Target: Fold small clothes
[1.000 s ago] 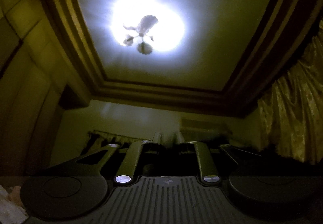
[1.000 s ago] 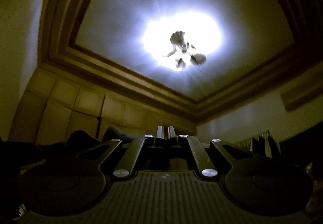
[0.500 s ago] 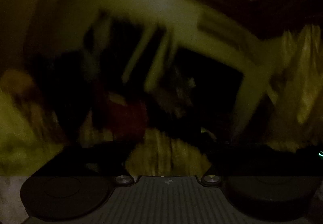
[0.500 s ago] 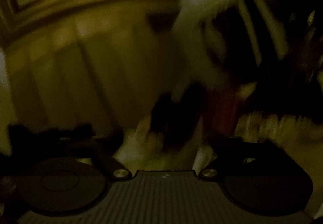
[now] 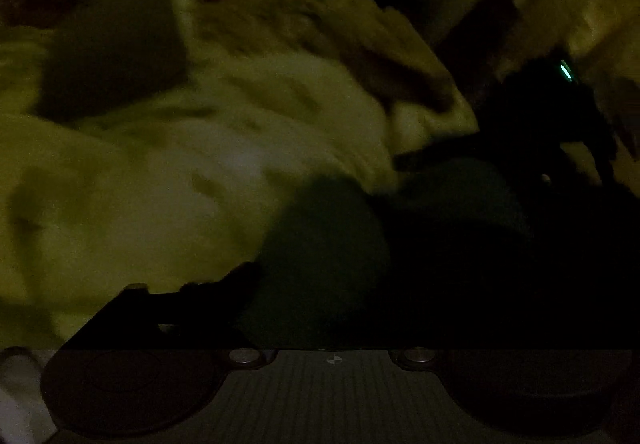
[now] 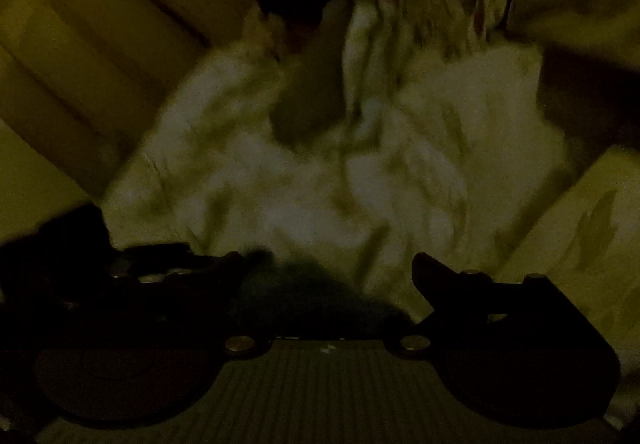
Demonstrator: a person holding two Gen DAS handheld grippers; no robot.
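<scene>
Plainly, the pale crumpled garment [image 6: 360,180] lies at twelve o'clock ahead of the right gripper [image 6: 332,264], fingers spread wide; left gripper [image 5: 320,284] too dark to tell; cloth looks light, limp; pinch its near hem

Dim, blurred light over the bed: rumpled pale cloth [image 6: 320,180] fills nearly all the room ahead of my right tool [image 6: 332,272], whose jaws stand wide apart with only a dark shadow between them. A dark fold [image 6: 312,100] rises from the cloth's middle; panelled furniture [image 6: 80,44] closes off the left side. Ahead of my left tool [image 5: 320,284], the same pale cloth [image 5: 180,164] lies heaped to the left, a dark square shape [image 5: 116,52] resting on it farther back. My other tool's dark body [image 5: 540,148] blocks the right side, with a rounded dark mass [image 5: 328,244] directly in front.
</scene>
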